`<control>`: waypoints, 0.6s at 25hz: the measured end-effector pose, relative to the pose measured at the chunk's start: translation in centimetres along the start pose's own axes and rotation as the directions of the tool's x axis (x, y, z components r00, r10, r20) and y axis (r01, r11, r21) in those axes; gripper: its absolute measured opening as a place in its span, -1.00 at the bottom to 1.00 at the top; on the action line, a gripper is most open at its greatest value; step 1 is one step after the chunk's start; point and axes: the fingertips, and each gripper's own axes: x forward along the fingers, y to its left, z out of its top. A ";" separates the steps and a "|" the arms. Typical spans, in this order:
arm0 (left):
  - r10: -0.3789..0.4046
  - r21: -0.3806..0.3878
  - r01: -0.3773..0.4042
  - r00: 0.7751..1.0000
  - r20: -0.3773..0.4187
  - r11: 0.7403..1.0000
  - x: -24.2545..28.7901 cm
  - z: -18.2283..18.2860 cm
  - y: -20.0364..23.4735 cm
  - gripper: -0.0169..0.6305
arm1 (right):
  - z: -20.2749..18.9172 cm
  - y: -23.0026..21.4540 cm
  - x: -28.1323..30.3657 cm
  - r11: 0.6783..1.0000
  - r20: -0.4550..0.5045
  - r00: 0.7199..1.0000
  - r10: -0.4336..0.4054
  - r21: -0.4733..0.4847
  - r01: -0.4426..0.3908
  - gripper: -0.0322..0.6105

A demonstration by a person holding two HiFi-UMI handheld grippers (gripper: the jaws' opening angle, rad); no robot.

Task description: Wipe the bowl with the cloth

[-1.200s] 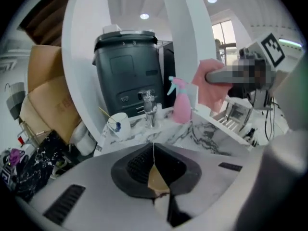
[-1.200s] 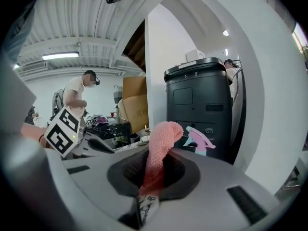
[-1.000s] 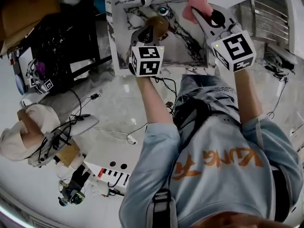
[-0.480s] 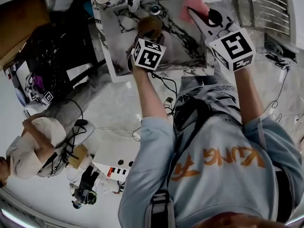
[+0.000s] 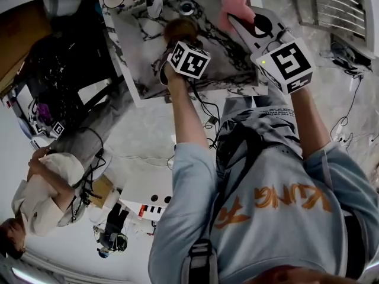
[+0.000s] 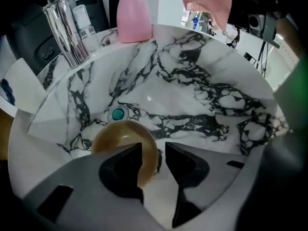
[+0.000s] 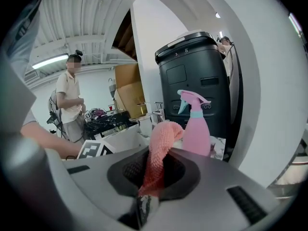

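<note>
An amber bowl [image 6: 120, 136] rests on the bottom of the marble sink [image 6: 202, 95], close to the drain [image 6: 118, 113]. My left gripper [image 6: 154, 153] points steeply down over it. Its jaws have just been opening and stand apart, with the bowl's near rim between them and no pad pressing on it. From the head view the bowl [image 5: 180, 28] shows just beyond the left gripper [image 5: 177, 40]. My right gripper [image 7: 154, 177] is shut on a pink cloth [image 7: 161, 143], which sticks up out of its jaws. It hovers over the sink's right side [image 5: 234, 18].
A chrome faucet [image 6: 65, 30] and a pink spray bottle [image 6: 134, 13] stand on the sink's far rim. A black bin [image 7: 192, 81] rises behind the bottle. A person [image 5: 41, 182] stands to the left among cables on the floor.
The left gripper has come down into the sink with the bowl and let it go, jaws now apart. The right gripper with the cloth has sunk a little.
</note>
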 end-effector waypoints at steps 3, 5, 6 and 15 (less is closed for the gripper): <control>0.017 0.006 -0.017 0.999 -0.036 1.000 1.2 -0.6 -0.2 -0.48 | -0.6 0.5 0.0 1.000 -0.003 1.000 0.006 0.016 -0.006 -0.75; 0.022 -0.003 -0.022 0.998 -0.051 1.000 1.9 -1.0 -0.3 -0.55 | -1.1 0.8 -0.2 1.000 -0.010 1.000 0.010 0.016 -0.010 -0.75; 0.030 -0.008 -0.031 0.998 -0.050 0.999 2.1 -1.0 -0.1 -0.58 | -1.3 1.0 -0.3 1.000 -0.013 1.000 0.010 0.013 -0.010 -0.75; 0.137 -0.093 -0.130 0.987 0.082 0.987 -1.3 -0.1 1.8 -0.84 | -1.5 3.2 -1.1 0.999 -0.006 0.999 -0.044 0.000 0.044 -0.75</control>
